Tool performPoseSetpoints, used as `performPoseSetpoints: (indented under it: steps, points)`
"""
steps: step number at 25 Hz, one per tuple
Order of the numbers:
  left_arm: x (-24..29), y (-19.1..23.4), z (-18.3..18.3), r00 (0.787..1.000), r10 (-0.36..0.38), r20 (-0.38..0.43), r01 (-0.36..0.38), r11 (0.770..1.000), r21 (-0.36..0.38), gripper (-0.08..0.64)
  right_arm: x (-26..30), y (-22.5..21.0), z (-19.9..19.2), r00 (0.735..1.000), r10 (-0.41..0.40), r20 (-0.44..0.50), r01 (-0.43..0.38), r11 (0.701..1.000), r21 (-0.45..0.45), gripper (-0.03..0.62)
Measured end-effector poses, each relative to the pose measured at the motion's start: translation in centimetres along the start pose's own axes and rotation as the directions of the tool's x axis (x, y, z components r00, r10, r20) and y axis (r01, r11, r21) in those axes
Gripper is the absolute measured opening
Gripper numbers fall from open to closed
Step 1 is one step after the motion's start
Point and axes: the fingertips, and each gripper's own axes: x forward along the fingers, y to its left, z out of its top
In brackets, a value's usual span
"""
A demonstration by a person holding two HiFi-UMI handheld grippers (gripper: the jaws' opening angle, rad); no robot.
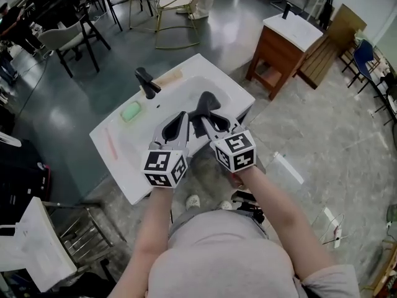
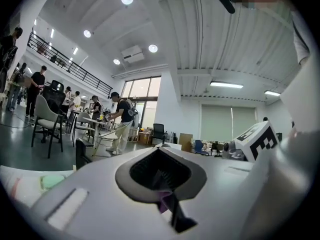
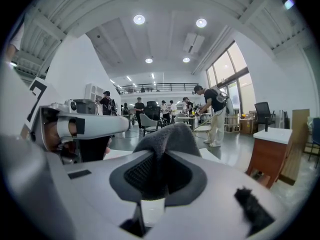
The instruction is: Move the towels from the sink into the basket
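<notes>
Head view: the right gripper (image 1: 208, 120) pinches a dark grey towel (image 1: 207, 100) above the white sink (image 1: 118, 174) (a pale green block (image 1: 131, 111) lies near the black tap (image 1: 146, 82)); the left gripper (image 1: 180, 119), just beside it, has its jaws pressed together, empty

In the head view the left gripper (image 1: 180, 122) and the right gripper (image 1: 204, 118) cover the part of the sink's (image 1: 127, 179) basin nearest its front edge. Only a grey fold of the towel (image 3: 170, 136) shows above the right gripper's clamped jaws; the rest is hidden between them. The people (image 3: 150, 109) far behind are too small to make out.
</notes>
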Motion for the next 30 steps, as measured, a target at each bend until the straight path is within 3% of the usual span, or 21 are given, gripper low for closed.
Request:
performPoseSetpoints:
  steps: [14,30]
  points:
    - [3.5,-5.5,-0.6,0.992,-0.127,-0.026,0.127,0.992,0.016,0.006,-4.2,-4.2,-1.1,0.995,-0.097,-0.010,0.098,0.995,0.029,0.060]
    - [6.6,-12.2,-2.5,0.974,-0.220,-0.059,0.221,0.975,0.015,0.005,-11.0,-9.8,-3.5,0.974,-0.227,-0.024,0.229,0.970,0.079,0.060]
